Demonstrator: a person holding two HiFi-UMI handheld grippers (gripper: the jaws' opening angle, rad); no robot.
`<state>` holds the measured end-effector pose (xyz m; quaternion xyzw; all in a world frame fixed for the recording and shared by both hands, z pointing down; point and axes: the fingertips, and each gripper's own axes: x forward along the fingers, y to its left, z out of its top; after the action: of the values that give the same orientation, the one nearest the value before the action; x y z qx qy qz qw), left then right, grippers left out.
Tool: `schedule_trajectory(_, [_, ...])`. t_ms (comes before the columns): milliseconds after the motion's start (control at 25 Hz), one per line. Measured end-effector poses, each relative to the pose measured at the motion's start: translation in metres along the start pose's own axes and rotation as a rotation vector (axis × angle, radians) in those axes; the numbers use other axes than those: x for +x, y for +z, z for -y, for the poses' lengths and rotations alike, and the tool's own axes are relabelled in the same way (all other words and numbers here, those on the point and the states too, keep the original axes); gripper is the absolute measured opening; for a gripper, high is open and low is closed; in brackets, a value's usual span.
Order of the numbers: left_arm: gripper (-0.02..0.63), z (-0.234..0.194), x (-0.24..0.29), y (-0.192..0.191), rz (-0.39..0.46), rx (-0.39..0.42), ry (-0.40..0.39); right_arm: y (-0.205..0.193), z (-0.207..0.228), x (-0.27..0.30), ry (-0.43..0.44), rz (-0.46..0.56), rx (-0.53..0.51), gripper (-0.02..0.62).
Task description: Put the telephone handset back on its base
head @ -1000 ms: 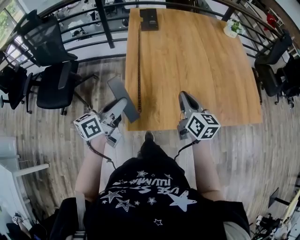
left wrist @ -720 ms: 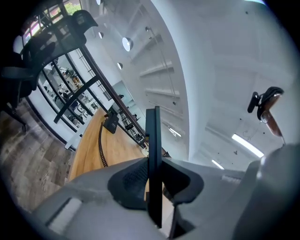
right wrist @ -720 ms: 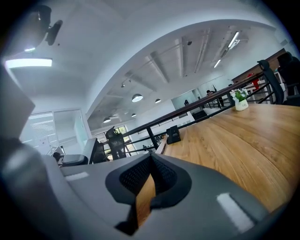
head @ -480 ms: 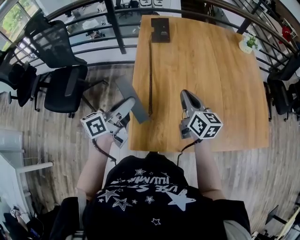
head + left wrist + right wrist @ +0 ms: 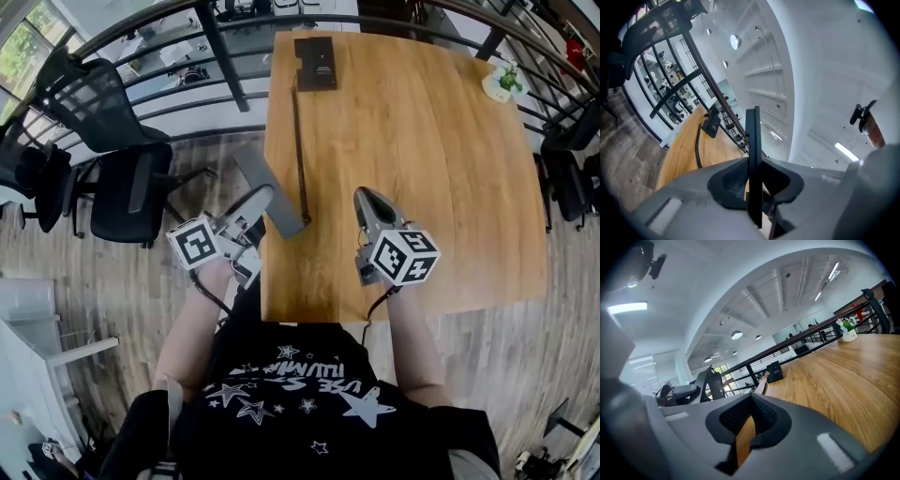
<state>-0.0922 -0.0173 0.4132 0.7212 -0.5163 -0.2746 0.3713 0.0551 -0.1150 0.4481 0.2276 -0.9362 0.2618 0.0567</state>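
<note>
The black telephone base stands at the table's far edge, also seen in the left gripper view and the right gripper view. Its coiled cord runs down the wooden table towards the grey handset. My left gripper is shut on the handset at the table's near left edge; the handset shows edge-on as a dark slab between the jaws. My right gripper hangs over the near part of the table, its jaws shut with nothing in them.
Black office chairs stand on the wood floor left of the table. A dark metal railing runs behind the table's far side. A small potted plant sits at the far right corner, also seen in the right gripper view.
Both grippers have moved forward towards the telephone base; the table now lies closer under them. The handset has stayed in the left gripper's jaws.
</note>
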Motion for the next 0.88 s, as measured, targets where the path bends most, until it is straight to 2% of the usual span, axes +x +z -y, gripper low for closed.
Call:
schedule_trajectory(200, [0.083, -0.034, 0.029, 0.022, -0.057, -0.043, -0.041, -0.003, 0.017, 0.014, -0.094, 0.008, 0.041, 0.0])
schedule_trajectory(480, [0.083, -0.084, 0.09, 0.083, -0.186, -0.025, -0.147, 0.01, 0.028, 0.051, -0.238, 0.023, 0.077, 0.0])
schedule_trajectory(720, [0.083, -0.119, 0.136, 0.129, -0.246, -0.048, -0.226, 0.021, 0.033, 0.09, -0.336, 0.042, 0.099, 0.0])
schedule_trajectory(880, [0.083, -0.134, 0.155, 0.151, -0.253, -0.065, -0.255, 0.018, 0.027, 0.108, -0.362, 0.029, 0.113, 0.0])
